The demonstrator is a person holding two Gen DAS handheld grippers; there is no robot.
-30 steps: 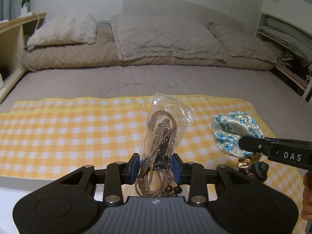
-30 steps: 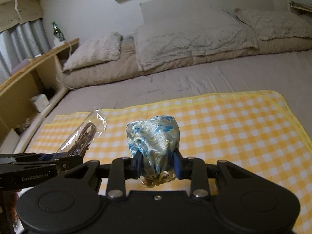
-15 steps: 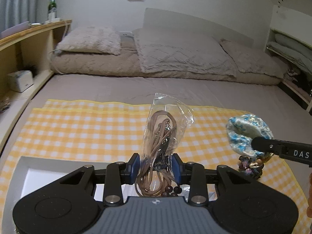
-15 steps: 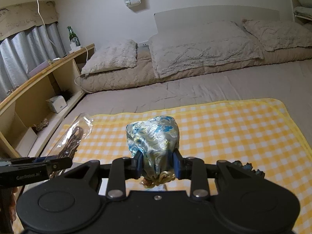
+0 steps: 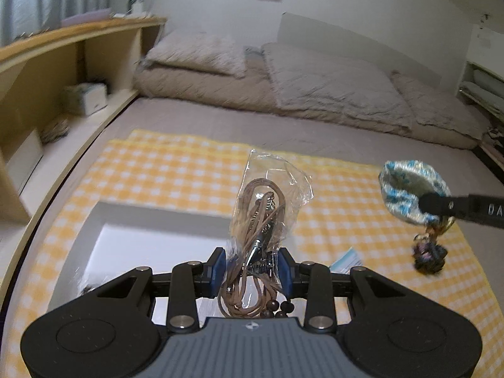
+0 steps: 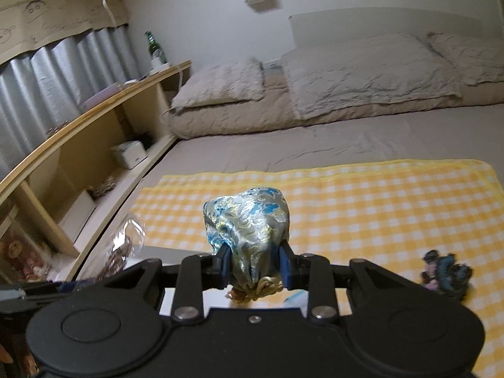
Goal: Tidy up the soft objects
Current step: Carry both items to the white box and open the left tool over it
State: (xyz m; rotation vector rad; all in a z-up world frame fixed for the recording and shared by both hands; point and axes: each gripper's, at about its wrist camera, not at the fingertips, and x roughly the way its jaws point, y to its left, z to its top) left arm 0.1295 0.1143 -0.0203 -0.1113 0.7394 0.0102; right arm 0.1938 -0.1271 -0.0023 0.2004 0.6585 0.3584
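While my left tongs (image 5: 252,267) stay clamped on the clear plastic bag of brown cord (image 5: 267,208), I hold it above the near edge of a white tray (image 5: 151,242) lying on the yellow checked cloth (image 5: 189,170). My right tongs (image 6: 253,264) are pinched on the blue floral pouch (image 6: 247,217), raised over the cloth's right part. A dark beaded trinket (image 6: 447,275) lies near the cloth's right edge; the bed (image 6: 346,138) beyond is open.

Left tongs (image 5: 252,267) black linkage, blue pads, silver screws, ribbed grey base, right tongs (image 6: 254,264) all black, blue pads
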